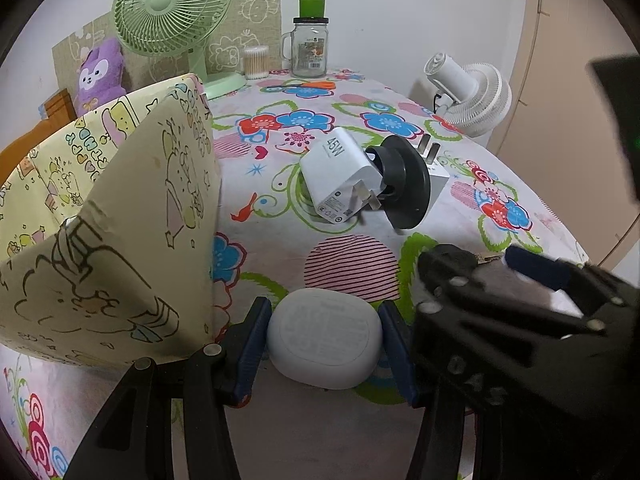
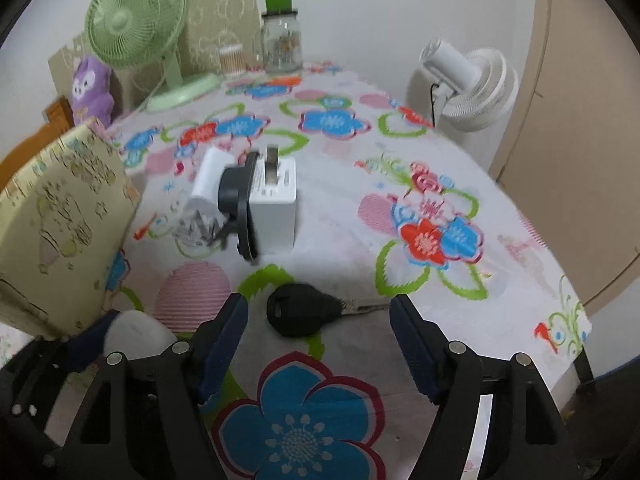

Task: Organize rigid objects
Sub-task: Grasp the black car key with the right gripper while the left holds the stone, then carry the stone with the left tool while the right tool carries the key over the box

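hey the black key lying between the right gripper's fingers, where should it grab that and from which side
Grip the key's fat black plastic head, coming down from above with the right gripper, one finger on each side of the head. The head is the bulkiest part, while the thin metal blade lies flat on the tablecloth pointing right and offers little to pinch. The jaws already stand open around it.
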{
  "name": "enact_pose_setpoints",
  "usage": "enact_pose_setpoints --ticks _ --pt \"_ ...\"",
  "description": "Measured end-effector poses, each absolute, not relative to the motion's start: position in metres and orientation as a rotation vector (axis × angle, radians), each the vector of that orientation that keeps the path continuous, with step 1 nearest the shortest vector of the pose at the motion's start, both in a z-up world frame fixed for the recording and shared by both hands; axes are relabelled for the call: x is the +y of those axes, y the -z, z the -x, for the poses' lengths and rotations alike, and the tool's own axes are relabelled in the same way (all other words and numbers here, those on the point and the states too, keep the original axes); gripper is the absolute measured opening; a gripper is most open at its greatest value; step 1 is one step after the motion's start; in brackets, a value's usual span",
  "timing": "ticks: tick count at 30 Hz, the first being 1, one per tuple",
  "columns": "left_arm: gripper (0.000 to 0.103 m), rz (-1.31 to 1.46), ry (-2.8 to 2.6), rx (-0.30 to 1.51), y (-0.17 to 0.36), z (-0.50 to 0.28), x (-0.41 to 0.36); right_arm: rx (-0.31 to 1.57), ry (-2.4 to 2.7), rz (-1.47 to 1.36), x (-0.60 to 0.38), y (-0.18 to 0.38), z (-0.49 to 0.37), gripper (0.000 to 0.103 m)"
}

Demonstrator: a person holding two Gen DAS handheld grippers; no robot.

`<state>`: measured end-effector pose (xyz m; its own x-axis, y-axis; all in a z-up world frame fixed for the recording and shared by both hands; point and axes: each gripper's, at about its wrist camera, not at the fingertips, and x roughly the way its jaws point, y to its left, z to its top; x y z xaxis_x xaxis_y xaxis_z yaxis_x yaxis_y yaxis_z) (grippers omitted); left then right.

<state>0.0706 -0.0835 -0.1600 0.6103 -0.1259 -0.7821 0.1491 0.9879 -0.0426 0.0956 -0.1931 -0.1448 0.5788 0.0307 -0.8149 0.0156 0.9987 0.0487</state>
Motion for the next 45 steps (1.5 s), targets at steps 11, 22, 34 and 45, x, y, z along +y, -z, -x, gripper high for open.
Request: enact_pose_setpoints --ticks 11,22,34,45 --pt "0.057 -0.036 0.163 0.897 0.160 -0.072 -0.084 0.963 0.020 -0.020 -0.197 0.148 -0.099 0.060" --pt "0.057 -0.022 0.163 0.902 0.158 -0.075 -0.086 0.939 -0.015 -0.045 -0.202 0.145 -0.099 0.057" --pt "0.057 -0.019 0.188 0.870 0.134 -0.072 -0.093 0.879 -0.029 -0.039 -0.203 0.112 -0.091 0.057" --pt "0.057 -0.026 0.198 0.816 0.102 -0.063 -0.100 0.825 -0.033 -0.043 -0.204 0.076 -0.077 0.057"
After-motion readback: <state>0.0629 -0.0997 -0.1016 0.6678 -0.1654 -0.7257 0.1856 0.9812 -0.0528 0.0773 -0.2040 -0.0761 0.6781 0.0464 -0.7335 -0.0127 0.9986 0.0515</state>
